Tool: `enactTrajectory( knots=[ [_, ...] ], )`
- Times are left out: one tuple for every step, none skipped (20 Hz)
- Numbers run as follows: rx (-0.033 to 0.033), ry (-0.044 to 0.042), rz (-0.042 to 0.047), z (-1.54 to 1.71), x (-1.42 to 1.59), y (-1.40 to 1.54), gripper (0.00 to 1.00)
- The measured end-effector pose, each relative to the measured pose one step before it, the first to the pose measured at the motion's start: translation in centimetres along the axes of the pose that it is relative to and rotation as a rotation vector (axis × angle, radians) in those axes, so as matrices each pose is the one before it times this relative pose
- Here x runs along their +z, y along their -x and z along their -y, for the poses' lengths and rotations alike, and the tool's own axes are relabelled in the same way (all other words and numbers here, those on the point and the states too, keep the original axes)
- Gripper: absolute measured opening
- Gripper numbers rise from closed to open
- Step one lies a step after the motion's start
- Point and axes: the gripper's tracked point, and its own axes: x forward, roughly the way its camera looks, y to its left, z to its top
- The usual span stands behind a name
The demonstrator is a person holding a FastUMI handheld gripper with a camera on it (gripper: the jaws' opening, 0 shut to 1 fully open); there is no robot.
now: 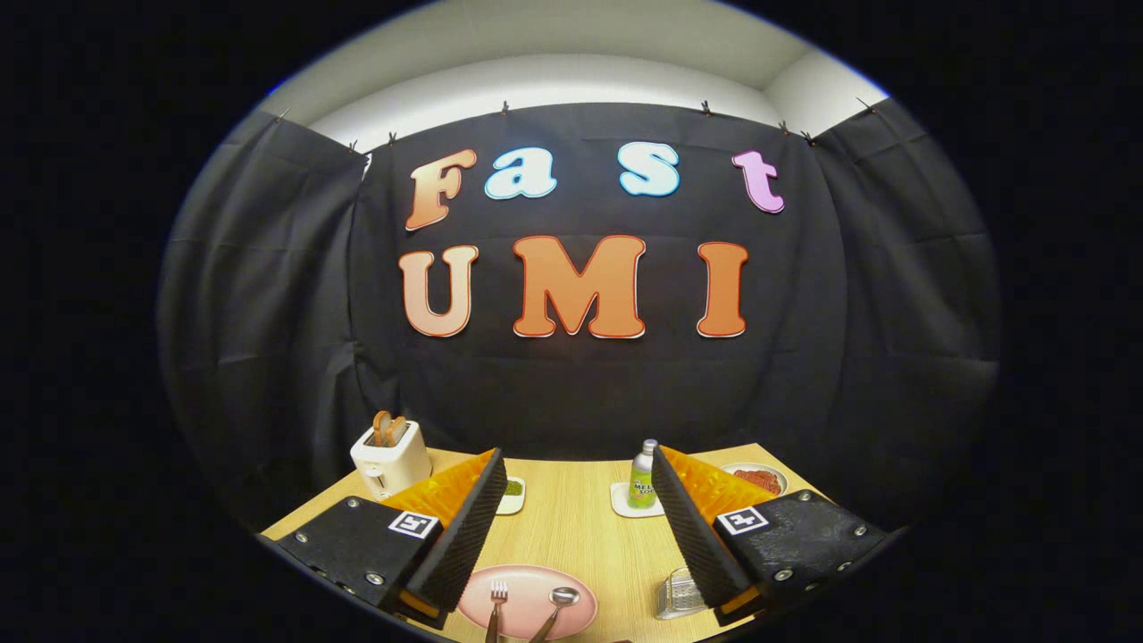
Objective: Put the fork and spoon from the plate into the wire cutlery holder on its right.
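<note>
Table (571, 527): wood; pink plate (527, 600) bears fork (496, 600), spoon (559, 600).
Gripper (571, 527): wide, empty.
Risk: thin cutlery slips (flat on plate); wire holder (679, 594) tips.

Booth is draped in black cloth (589, 393), clipped along the top edge, hanging in loose folds at both sides. Above the cloth, a white wall and ceiling (554, 62), evenly lit. Light wood-grain tabletop (571, 527) runs up to the cloth's foot. No shadows of note on the table.
</note>
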Motion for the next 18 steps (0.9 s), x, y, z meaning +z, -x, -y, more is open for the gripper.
enactTrajectory(
  knots=[
    [0.00402,-0.00842,-0.00537,-0.232,-0.33,0.1,0.98],
    [0.00209,-0.0076,-0.00712,-0.147,-0.398,-0.041,0.98],
    [-0.00142,-0.00349,-0.00824,-0.097,-0.541,-0.073,0.98],
    [-0.0018,0.00222,-0.00749,-0.041,-0.674,-0.066,0.98],
    [-0.00499,0.00946,-0.01122,-0.04,-0.974,-0.124,0.98],
    [-0.00009,0.01249,-0.01514,-0.147,-1.374,-0.041,0.98],
    [-0.00004,0.01266,-0.01313,-0.22,-1.177,-0.017,0.98],
    [-0.00714,0.01244,-0.01518,-0.082,-1.49,-0.133,0.98],
    [-0.00364,0.01147,-0.02049,-0.113,-1.553,-0.127,0.98],
    [0.00106,0.00883,-0.02344,-0.355,-1.782,-0.199,0.98],
    [0.00116,0.00765,-0.02521,-0.323,-1.558,-0.133,0.98],
    [-0.00024,0.00559,-0.02322,-0.281,-1.538,-0.058,0.98],
    [-0.00346,0.00981,-0.02338,-0.169,-1.491,-0.185,0.98],
    [-0.00529,0.01227,-0.03023,-0.149,-1.869,-0.344,0.98],
    [0.00096,0.00588,-0.03158,-0.228,-1.678,-0.257,0.98],
    [0.00195,0.00082,-0.02713,-0.212,-1.41,-0.32,0.98],
    [0.00096,-0.00008,-0.03007,-0.195,-1.424,-0.146,0.98],
    [0.00109,-0.00235,-0.01949,-0.217,-1.225,-0.267,0.98]
  ],
)
